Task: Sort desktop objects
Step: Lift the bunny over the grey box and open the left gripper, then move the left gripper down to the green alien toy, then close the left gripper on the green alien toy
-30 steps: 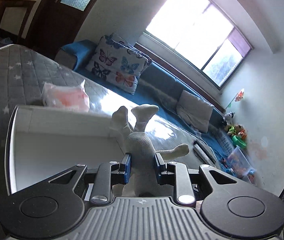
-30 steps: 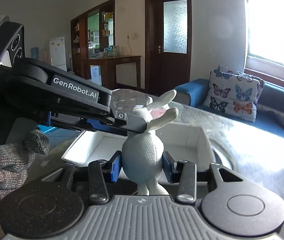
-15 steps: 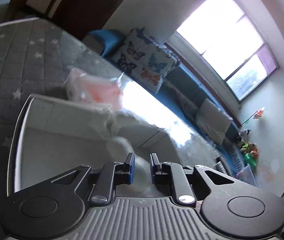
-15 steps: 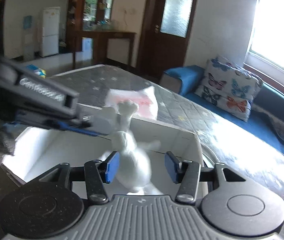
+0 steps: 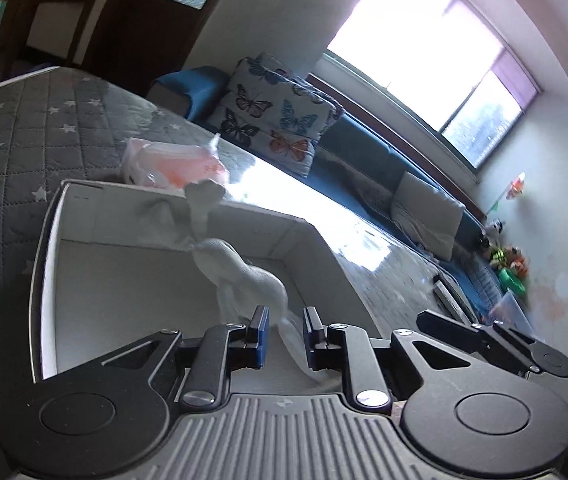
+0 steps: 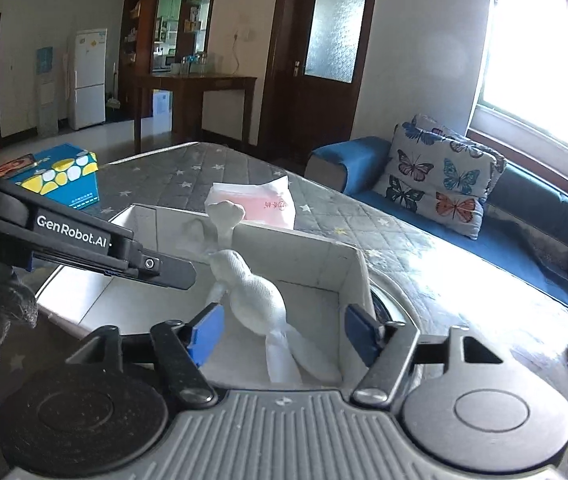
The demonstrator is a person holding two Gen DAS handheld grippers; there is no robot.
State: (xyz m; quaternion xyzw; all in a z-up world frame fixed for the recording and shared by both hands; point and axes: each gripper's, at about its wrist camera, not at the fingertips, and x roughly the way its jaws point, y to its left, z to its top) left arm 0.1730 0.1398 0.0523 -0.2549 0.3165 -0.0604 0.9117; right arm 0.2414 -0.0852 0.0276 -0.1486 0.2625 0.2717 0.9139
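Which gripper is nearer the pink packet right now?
Left. The left gripper reaches over the white box, closer to the pink packet behind the box's far wall. The right gripper hangs at the box's near side, jaws open.

Counts, both wrist views:

- White rabbit figures [image 6: 258, 304]: one, seen in the white box [image 6: 347, 264]. Same figure in the left view [image 5: 244, 280].
- White boxes: one.
- Pink tissue packs [image 6: 262, 204]: one, lay beyond the box's far wall.
- Blue-and-yellow cartons [image 6: 62, 178]: one, right view only.
- Butterfly cushions [image 6: 439, 176]: one.
- Plain grey cushions [image 5: 427, 212]: one counted on the blue sofa [image 6: 523, 216].
- Grippers: two. Left gripper [image 5: 282, 330], its fingers narrowly parted; right gripper [image 6: 284, 332], its fingers spread wide.
- Fridges [image 6: 88, 78]: one, far room.
- Glazed doors [image 6: 323, 56]: one.
- Toys by the wall [image 5: 507, 264]: a blurred heap, number could not be told.
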